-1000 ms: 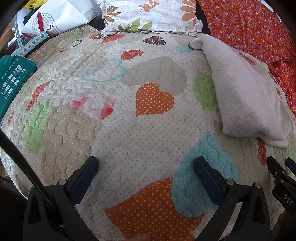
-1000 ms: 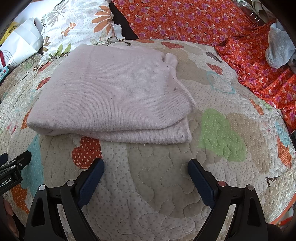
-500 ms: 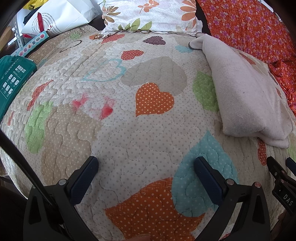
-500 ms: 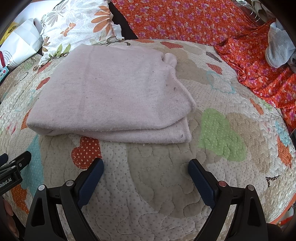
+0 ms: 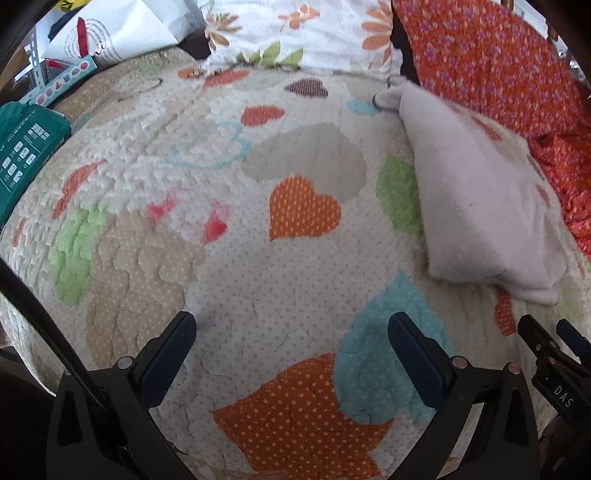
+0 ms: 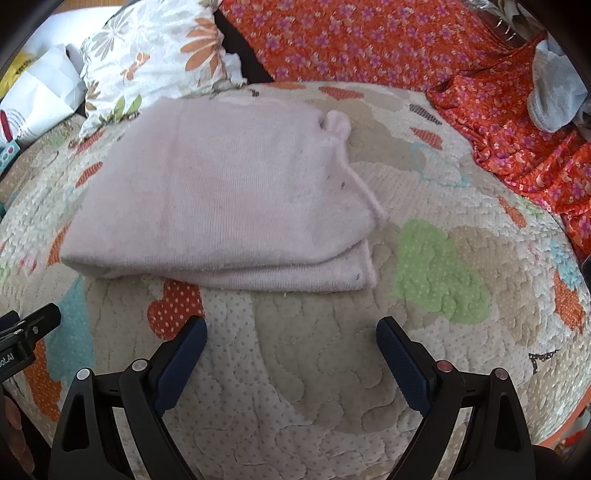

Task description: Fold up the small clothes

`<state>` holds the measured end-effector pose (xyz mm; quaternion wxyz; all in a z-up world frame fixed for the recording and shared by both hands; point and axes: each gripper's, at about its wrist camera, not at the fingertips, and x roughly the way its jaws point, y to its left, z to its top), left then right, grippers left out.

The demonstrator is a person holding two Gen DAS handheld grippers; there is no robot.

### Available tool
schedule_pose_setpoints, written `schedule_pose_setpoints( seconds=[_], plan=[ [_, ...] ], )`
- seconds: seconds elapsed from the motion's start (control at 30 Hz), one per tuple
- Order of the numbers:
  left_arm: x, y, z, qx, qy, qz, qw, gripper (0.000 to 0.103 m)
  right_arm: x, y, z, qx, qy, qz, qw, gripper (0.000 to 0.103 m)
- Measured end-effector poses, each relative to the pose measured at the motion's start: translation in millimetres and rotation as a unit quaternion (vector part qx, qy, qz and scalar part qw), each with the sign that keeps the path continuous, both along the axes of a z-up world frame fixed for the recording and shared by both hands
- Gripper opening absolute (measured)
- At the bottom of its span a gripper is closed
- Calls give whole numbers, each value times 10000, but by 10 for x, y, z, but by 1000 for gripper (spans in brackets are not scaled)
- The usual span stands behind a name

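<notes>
A pale pink knit garment (image 6: 221,195) lies folded flat on the heart-patterned quilt (image 6: 332,369), straight ahead of my right gripper (image 6: 291,332). That gripper is open and empty, a short way in front of the garment's near folded edge. In the left wrist view the same garment (image 5: 476,199) lies at the right. My left gripper (image 5: 291,325) is open and empty over bare quilt (image 5: 258,277), to the left of the garment. The right gripper's tips (image 5: 546,339) show at the lower right edge.
A floral pillow (image 6: 147,62) and an orange flowered cloth (image 6: 369,40) lie behind the garment. A grey sock (image 6: 554,92) sits at the far right. A green box (image 5: 22,155) and a white bag (image 5: 110,29) lie off the quilt's left edge.
Both views have shifted slightly; the garment has not moved and both grippers stay open.
</notes>
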<state>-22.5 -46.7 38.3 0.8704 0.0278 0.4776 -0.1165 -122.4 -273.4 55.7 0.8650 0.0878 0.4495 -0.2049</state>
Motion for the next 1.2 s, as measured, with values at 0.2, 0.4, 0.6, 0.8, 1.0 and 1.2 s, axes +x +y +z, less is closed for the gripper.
schedule_pose_setpoints(
  seconds=[0.2, 0.4, 0.6, 0.8, 1.0, 1.2],
  plan=[
    [-127, -47, 226, 74, -731, -53, 9973, 103, -45, 9, 127, -106, -291, -70, 9995, 95],
    [-250, -171, 359, 249, -1183, -280, 9923, 103, -18, -23, 67, 36, -142, -75, 9999, 95],
    [-291, -301, 300, 381, -1058, -513, 9923, 103, -7, 42, 41, 32, -30, 65, 10000, 95],
    [-152, -268, 83, 446, -483, -396, 9970, 103, 20, 69, -44, 115, 181, 127, 9997, 95],
    [22, -141, -150, 161, 263, -114, 9995, 103, 33, 52, -70, 176, 234, 105, 9995, 97],
    [-11, -166, -183, 187, 152, -45, 9997, 103, 49, 33, -88, 204, 247, 68, 9995, 100]
  ],
)
